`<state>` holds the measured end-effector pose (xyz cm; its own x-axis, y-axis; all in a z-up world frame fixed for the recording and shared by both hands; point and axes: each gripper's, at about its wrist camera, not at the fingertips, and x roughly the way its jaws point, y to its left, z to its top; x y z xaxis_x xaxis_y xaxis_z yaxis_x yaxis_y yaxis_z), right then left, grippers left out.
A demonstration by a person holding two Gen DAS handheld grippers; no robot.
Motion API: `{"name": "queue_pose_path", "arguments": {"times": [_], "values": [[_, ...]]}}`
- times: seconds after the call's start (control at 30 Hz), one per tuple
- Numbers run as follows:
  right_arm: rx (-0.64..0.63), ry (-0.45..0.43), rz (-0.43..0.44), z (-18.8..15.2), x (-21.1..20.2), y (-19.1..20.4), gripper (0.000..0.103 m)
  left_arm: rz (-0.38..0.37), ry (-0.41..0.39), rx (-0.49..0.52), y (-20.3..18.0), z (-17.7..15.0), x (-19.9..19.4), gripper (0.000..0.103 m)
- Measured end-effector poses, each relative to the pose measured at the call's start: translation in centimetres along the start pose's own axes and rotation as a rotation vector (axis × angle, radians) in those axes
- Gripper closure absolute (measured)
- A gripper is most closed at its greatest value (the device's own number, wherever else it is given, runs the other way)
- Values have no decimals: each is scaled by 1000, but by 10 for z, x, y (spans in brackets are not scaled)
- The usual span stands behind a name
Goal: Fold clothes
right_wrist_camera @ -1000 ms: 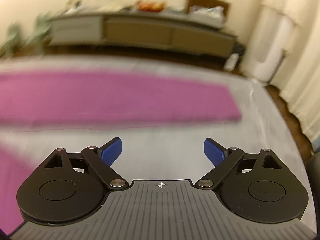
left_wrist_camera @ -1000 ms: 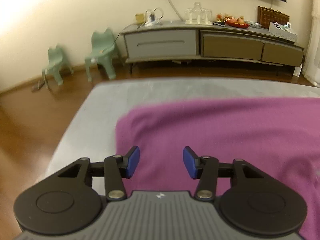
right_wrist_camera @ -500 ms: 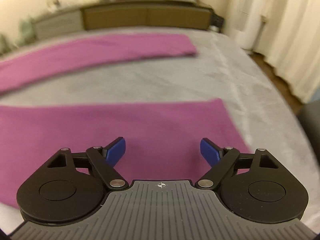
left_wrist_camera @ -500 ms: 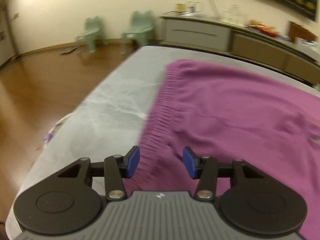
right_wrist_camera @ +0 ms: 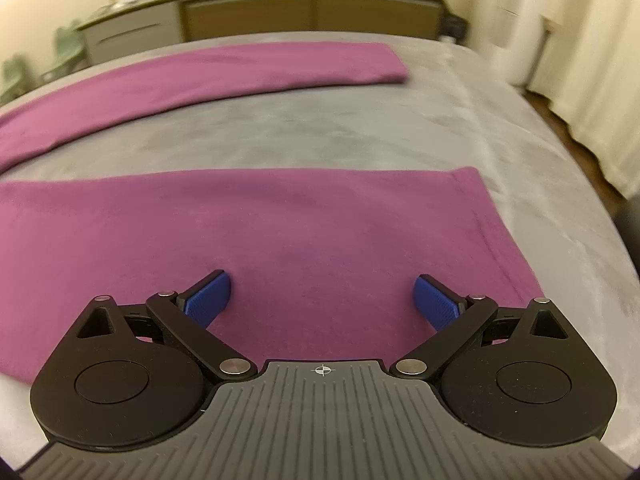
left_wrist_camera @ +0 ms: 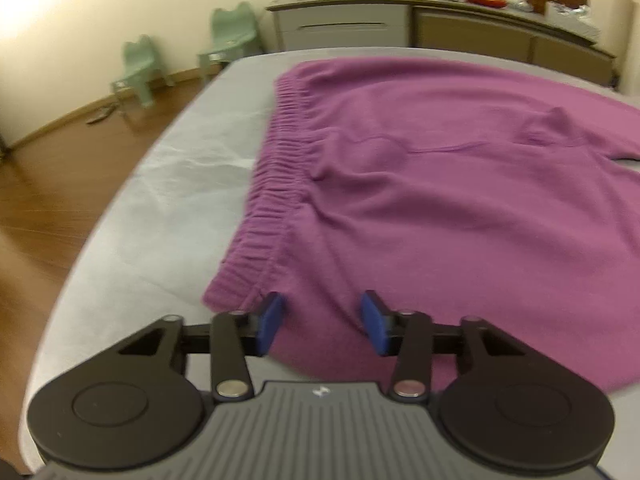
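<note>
Purple trousers (left_wrist_camera: 440, 184) lie flat on a grey bed (left_wrist_camera: 160, 208). Their elastic waistband (left_wrist_camera: 272, 184) runs down the left side in the left wrist view. My left gripper (left_wrist_camera: 322, 322) hovers over the near waistband corner; its jaws are closing and the blue pads do not press the cloth. In the right wrist view the near trouser leg (right_wrist_camera: 280, 232) spreads under my right gripper (right_wrist_camera: 322, 300), whose jaws are opening wide, with its hem (right_wrist_camera: 492, 240) at the right. The far leg (right_wrist_camera: 208, 76) lies apart beyond a strip of bare bed (right_wrist_camera: 320, 136).
A long sideboard (left_wrist_camera: 400, 28) with jars and a fruit plate stands against the far wall. Two small green chairs (left_wrist_camera: 224, 44) stand on the wood floor (left_wrist_camera: 60, 168) left of the bed. Pale curtains (right_wrist_camera: 592, 60) hang at the right.
Both grippers came nearer and lower over the trousers. The left now sits at the waistband corner; the right moved from bare bed onto the near leg and stands wider open.
</note>
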<state>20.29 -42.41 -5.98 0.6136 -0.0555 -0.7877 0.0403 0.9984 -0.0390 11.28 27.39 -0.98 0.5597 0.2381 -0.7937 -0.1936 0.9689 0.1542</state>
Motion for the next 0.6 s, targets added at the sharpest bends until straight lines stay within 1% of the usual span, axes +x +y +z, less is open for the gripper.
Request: {"name": "queue_pose_path", "arguments": {"times": [0.07,0.1,0.17,0.2,0.23,0.27,0.3,0.33,0.37,0.4,0.43,0.47,0.5,0.53,0.57,0.6], "values": [[32,-2,-26,-3,5,-8,6,10,-8,-1,1,-1,-1,55],[26,-7,-23,-3,3,-6,6,14,-8,-9,4,-1,-1,50],[9,-19,-14,-4,-1,0,11,14,-4,-26,10,-1,0,49],[1,-24,-10,-4,-3,3,17,16,-2,-30,12,-2,0,48],[-20,-42,15,-6,-9,11,17,20,0,-30,12,-2,0,47],[-51,-45,37,-8,-12,18,16,23,2,-29,11,-2,0,47],[-80,-31,40,-10,-8,23,15,24,4,-29,10,-2,0,47],[-85,-44,26,-12,-6,25,9,27,11,-31,10,0,0,47],[-72,-32,11,-10,-3,23,8,32,18,-31,9,1,-1,49],[-49,-16,23,-8,-3,19,8,36,8,-29,6,4,-6,52],[-30,-21,17,-5,-5,15,12,38,-10,-28,3,6,-12,54],[-12,-28,10,-2,-7,12,15,25,-34,-31,2,8,-17,54],[7,-35,3,1,-9,9,21,2,-61,-36,2,11,-22,54],[12,-75,25,3,-15,7,19,-20,-88,-41,2,14,-27,53],[9,-91,43,3,-17,6,17,-42,-116,-46,2,17,-31,53],[-1,-83,42,3,-14,6,16,-56,-105,-45,1,18,-28,53]]}}
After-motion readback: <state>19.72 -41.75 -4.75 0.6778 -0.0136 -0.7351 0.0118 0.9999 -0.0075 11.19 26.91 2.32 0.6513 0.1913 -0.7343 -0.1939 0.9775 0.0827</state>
